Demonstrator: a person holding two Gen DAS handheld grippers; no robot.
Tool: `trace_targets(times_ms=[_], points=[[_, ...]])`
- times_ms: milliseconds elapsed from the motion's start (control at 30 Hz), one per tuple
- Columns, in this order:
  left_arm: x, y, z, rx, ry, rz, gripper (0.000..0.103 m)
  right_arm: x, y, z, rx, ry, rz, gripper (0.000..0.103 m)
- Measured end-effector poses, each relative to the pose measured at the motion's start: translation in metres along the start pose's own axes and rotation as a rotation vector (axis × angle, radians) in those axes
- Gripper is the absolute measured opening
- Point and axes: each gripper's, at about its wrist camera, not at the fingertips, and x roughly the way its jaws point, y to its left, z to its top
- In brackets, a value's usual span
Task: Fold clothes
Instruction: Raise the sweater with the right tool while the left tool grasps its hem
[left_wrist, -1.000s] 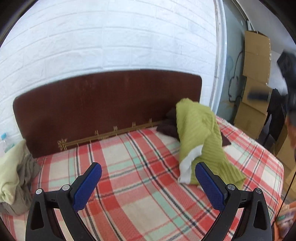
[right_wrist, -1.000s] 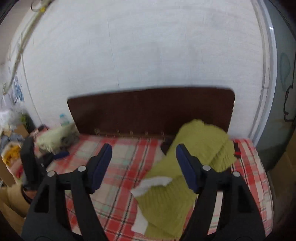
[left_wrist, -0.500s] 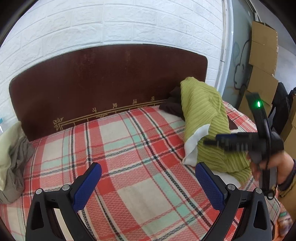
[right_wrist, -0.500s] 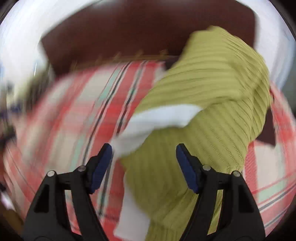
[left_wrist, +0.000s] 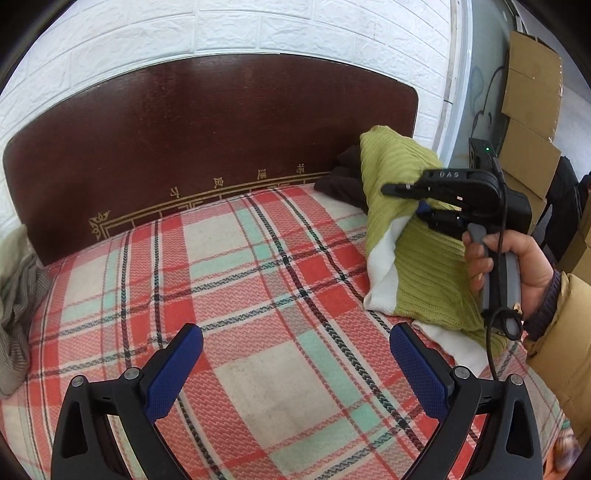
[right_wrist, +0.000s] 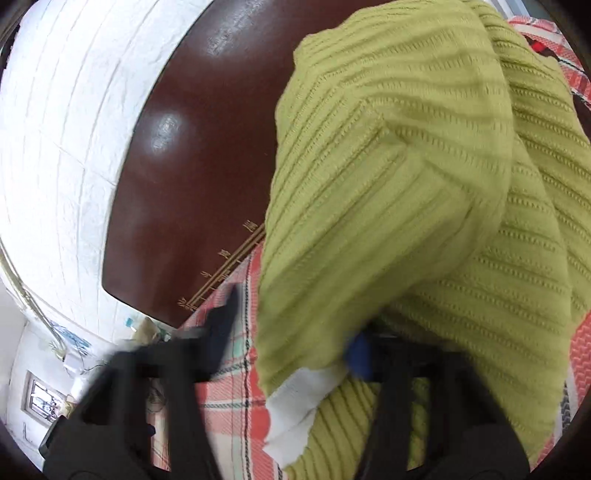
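Both grippers open: left gripper lower centre, right gripper straddling green sweater; pinch one layer only.

Left gripper level, jaws spread wide, empty. Right gripper (gripped by a hand) jaws apart, blurred.

Ribbed green knit sweater, glossy dark wood headboard, woven plaid blanket.
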Motion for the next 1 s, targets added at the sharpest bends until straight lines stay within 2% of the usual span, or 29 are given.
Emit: trace_targets(times_ms=[67, 200, 433, 533, 700, 767, 867, 1000], points=[[-0.001, 0.001, -0.001, -0.003, -0.001, 0.0, 0.103, -0.007, 0.009, 0.002, -0.032, -0.012, -0.015, 0.014], [-0.004, 0.005, 0.0, -0.011, -0.008, 0.001, 0.103, -0.049, 0.046, 0.011, -0.13, -0.09, 0.044, 0.013], [-0.023, 0.001, 0.004, -0.012, -0.05, -0.03, 0.103, -0.175, 0.154, 0.039, -0.342, -0.324, 0.195, 0.012], [-0.043, -0.005, 0.008, -0.006, -0.087, -0.1, 0.103, -0.22, 0.196, 0.035, -0.425, -0.376, 0.242, 0.012], [-0.093, -0.005, 0.014, -0.004, -0.196, -0.335, 0.103, -0.283, 0.242, 0.005, -0.541, -0.365, 0.315, 0.012], [-0.111, 0.002, 0.014, -0.018, -0.23, -0.416, 0.103, -0.291, 0.262, -0.003, -0.583, -0.34, 0.338, 0.012], [-0.132, 0.005, 0.01, -0.006, -0.274, -0.476, 0.103, -0.284, 0.283, -0.025, -0.601, -0.283, 0.373, 0.012], [-0.152, -0.001, -0.012, 0.063, -0.295, -0.527, 0.103, -0.275, 0.309, -0.055, -0.623, -0.207, 0.42, 0.012]])
